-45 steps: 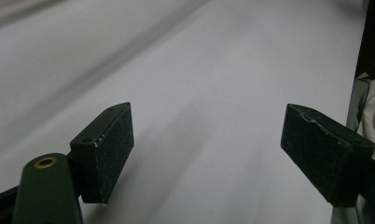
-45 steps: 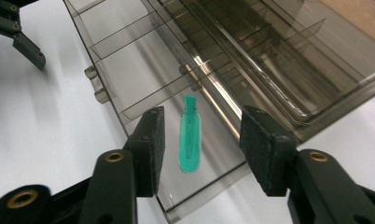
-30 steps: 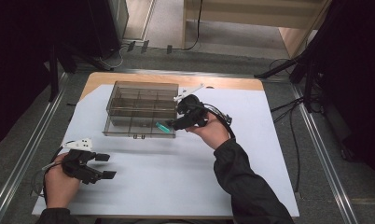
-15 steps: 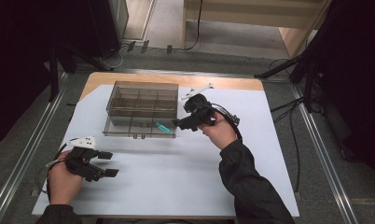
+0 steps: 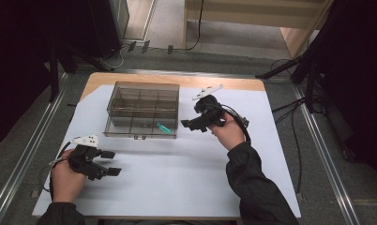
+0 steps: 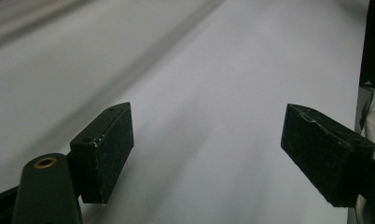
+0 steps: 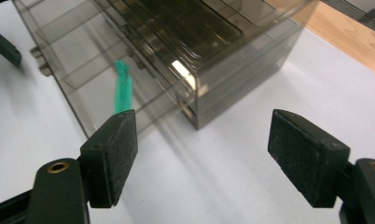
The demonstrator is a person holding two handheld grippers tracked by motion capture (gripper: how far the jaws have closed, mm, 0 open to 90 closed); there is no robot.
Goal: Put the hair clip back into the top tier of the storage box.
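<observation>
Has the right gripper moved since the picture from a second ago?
Yes. In the high view the right gripper has backed away from the clear compartment box toward the table's right side, leaving the green item inside; its jaws are open and empty.

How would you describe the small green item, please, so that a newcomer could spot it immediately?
On the white sheet covering the table stands a smoky transparent compartment box. The green stick lies slantwise inside its near row, in the compartment at the corner closest to the right gripper. It is the sole brightly coloured thing in the box.

The green piece [image 7: 123, 86] is blurred behind the tinted box [image 7: 185, 60] wall; its kind is unclear.
</observation>
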